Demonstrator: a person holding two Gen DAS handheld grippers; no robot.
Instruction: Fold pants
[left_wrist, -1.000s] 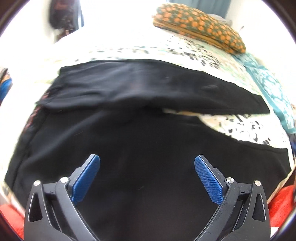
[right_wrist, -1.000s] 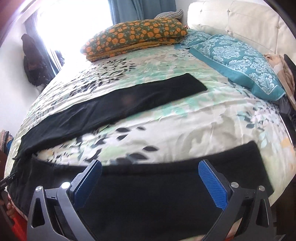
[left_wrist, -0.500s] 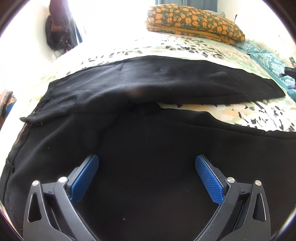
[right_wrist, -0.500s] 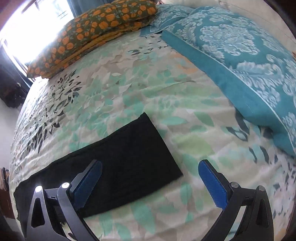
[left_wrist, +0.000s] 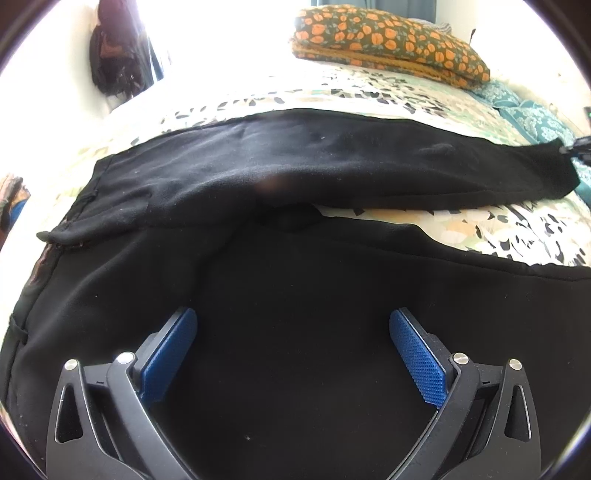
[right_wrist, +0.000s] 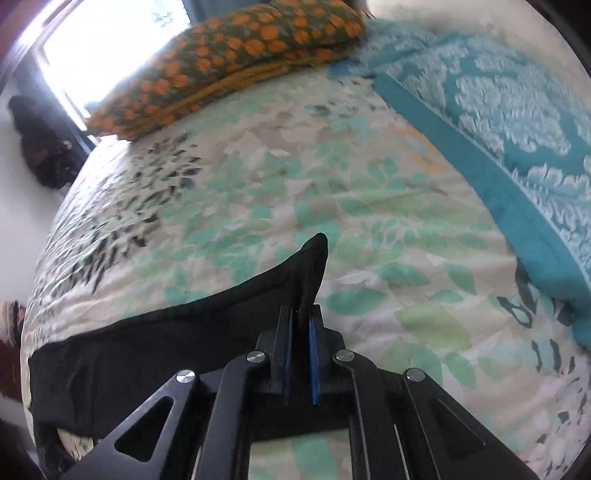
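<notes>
Right wrist: my right gripper is now clamping the pants hem, just grabbed; left gripper is hovering wide at 6 o'clock, fold starting.

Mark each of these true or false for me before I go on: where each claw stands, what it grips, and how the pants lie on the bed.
1. The right claw is shut on the hem of a pant leg. True.
2. The left claw grips the waistband. False: it stands open above the black pants, holding nothing.
3. The pants lie with the two legs spread apart. True.
4. The orange-flowered pillow lies on the pants. False: it sits apart, at the far end of the bed.
</notes>
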